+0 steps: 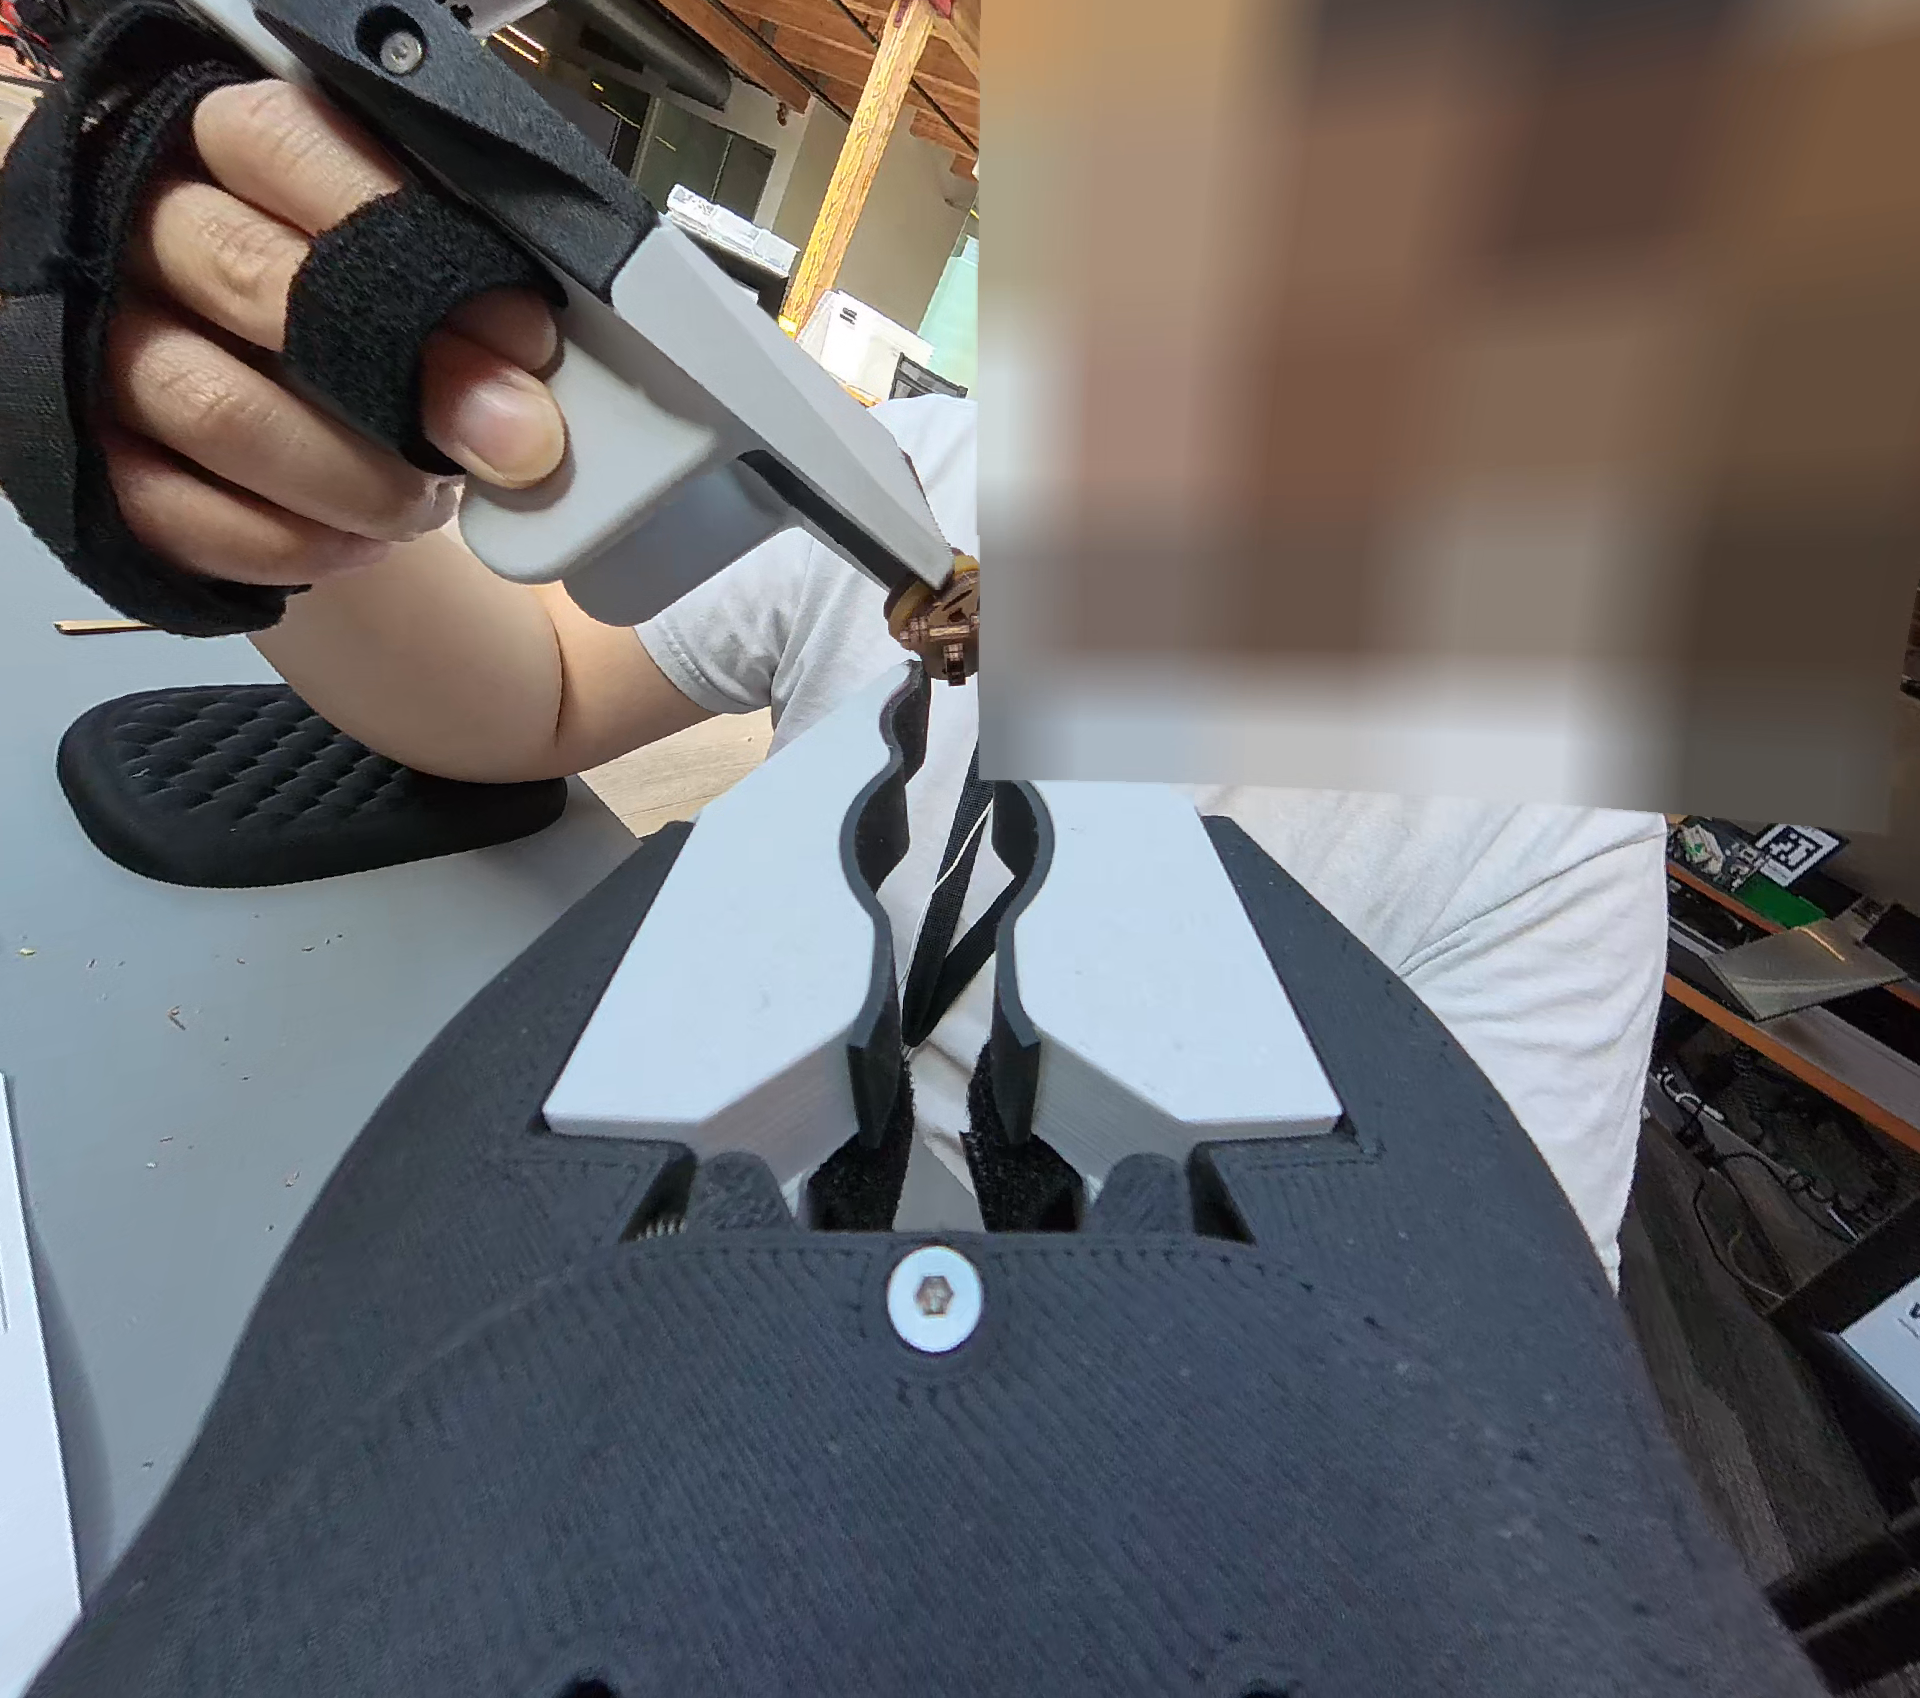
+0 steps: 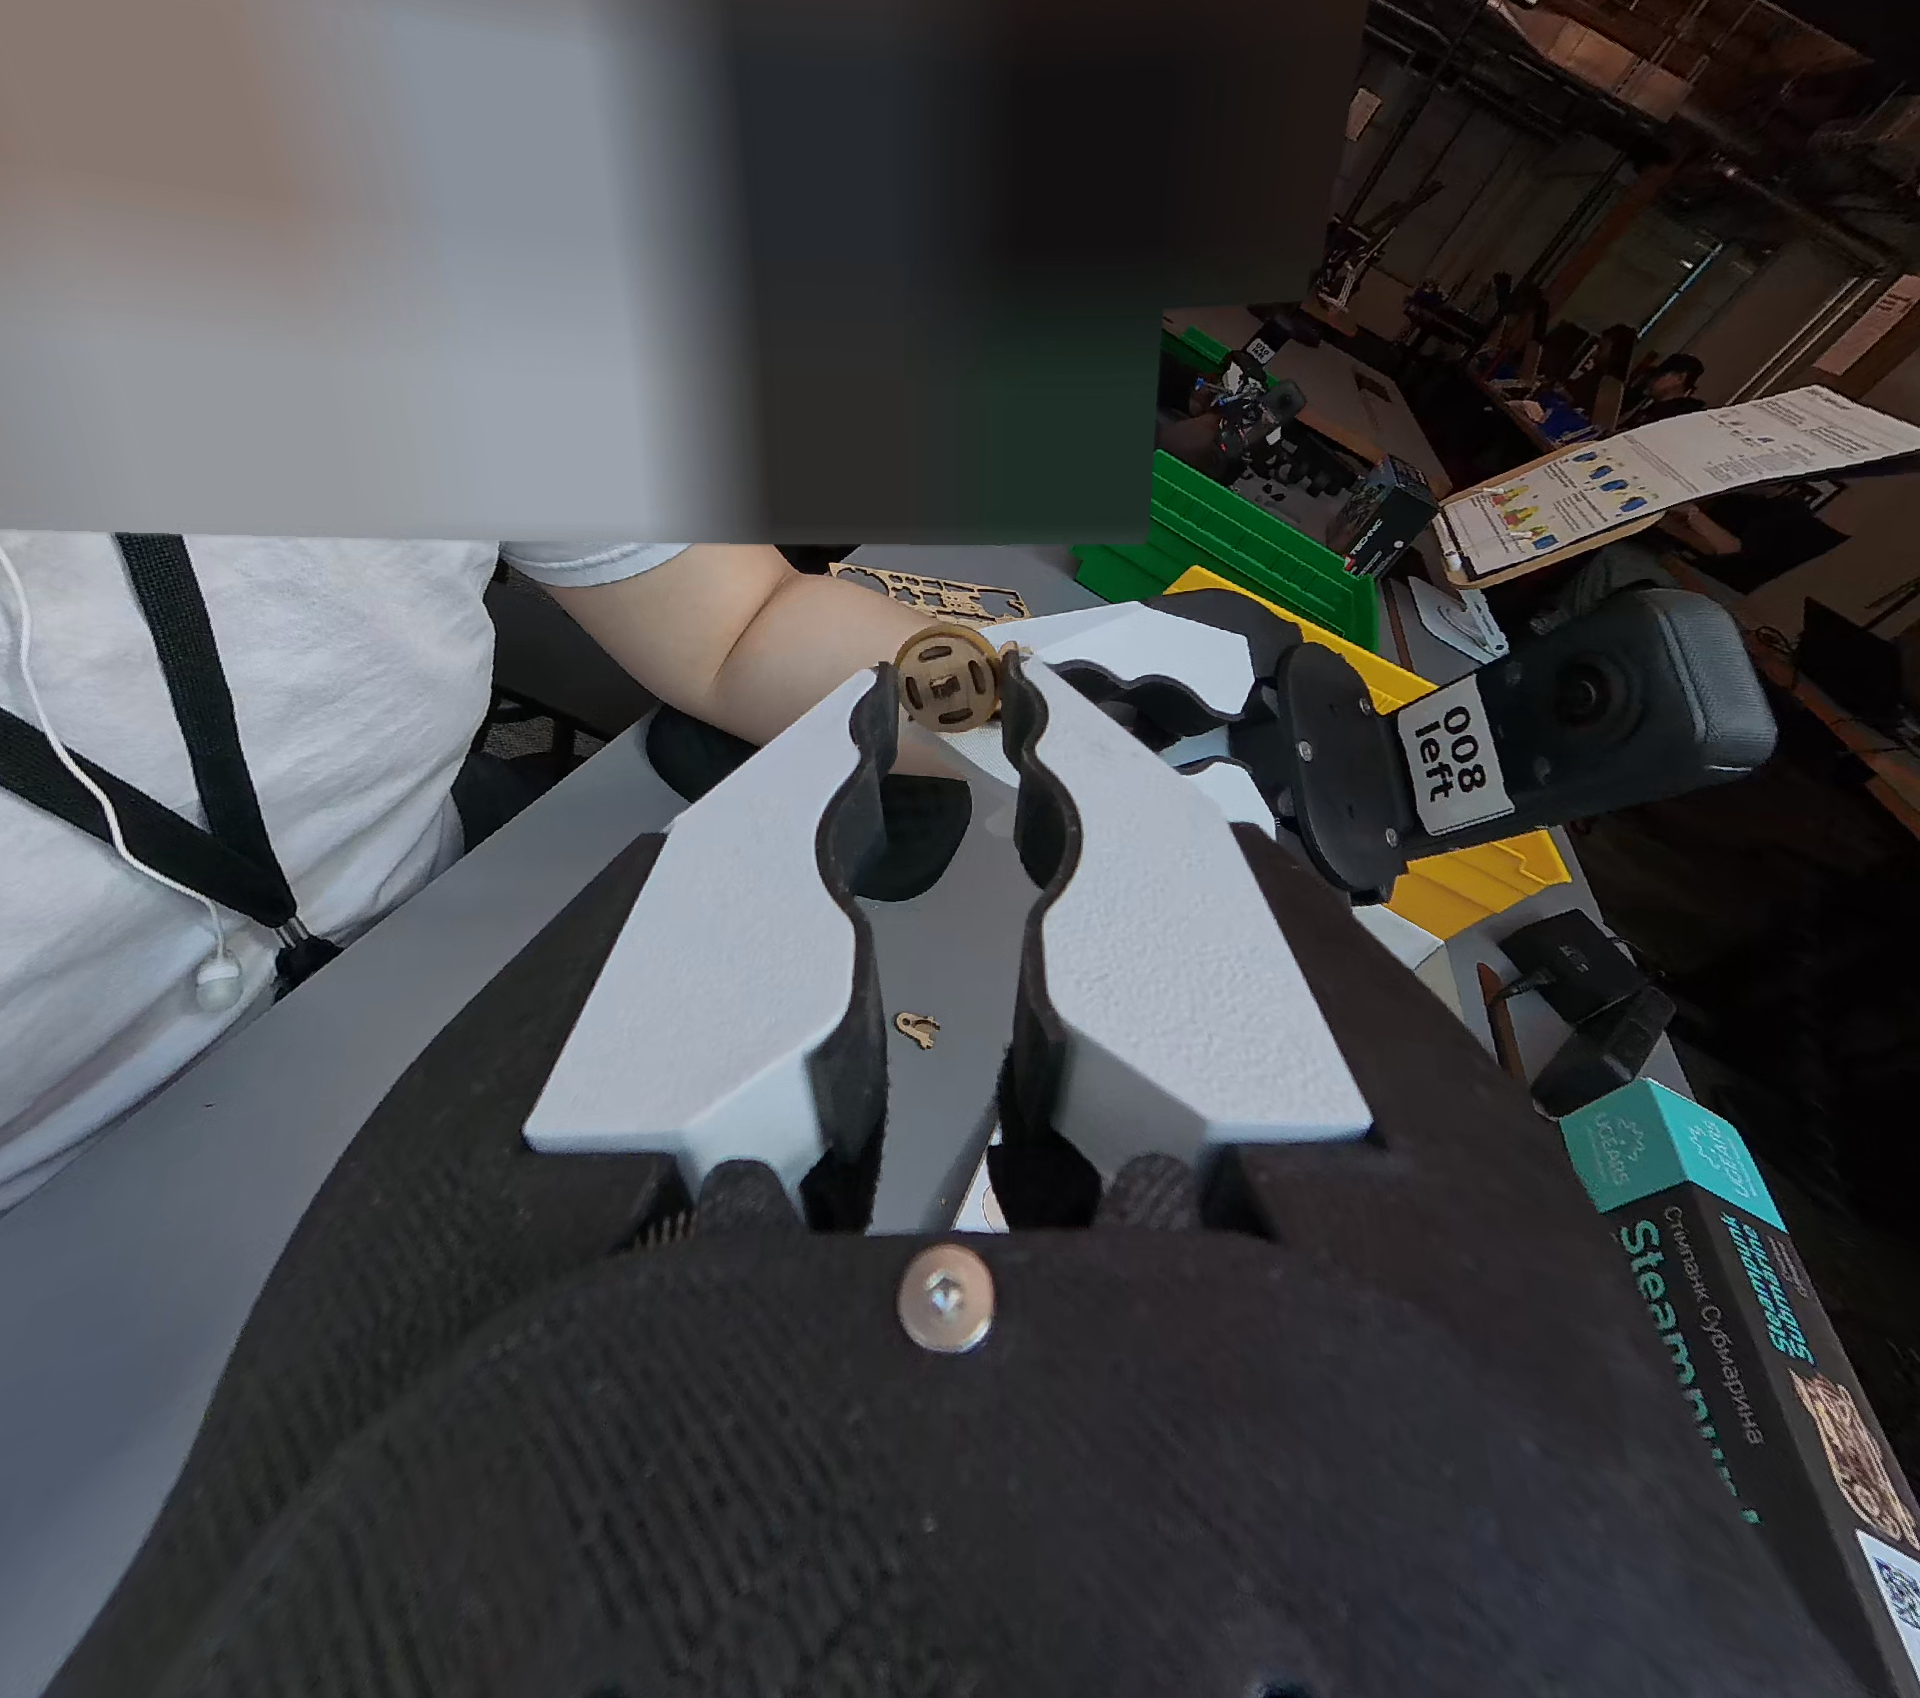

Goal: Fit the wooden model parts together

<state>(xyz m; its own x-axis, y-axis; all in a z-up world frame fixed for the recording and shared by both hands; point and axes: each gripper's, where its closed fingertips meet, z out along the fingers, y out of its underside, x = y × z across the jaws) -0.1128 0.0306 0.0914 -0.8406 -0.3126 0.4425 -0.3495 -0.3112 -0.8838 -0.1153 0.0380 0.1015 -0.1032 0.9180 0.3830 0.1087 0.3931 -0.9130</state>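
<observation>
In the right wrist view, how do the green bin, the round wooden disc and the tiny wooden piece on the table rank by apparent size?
1. green bin
2. round wooden disc
3. tiny wooden piece
The bin is farther away, yet looks largest.

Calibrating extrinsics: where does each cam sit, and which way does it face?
Left wrist view: on the left gripper, looking up at the person's torso; shows their right hand.
Right wrist view: on the right gripper, facing the grey table; shows their forearm.
Shared: the round wooden part pinched in the right gripper.
</observation>
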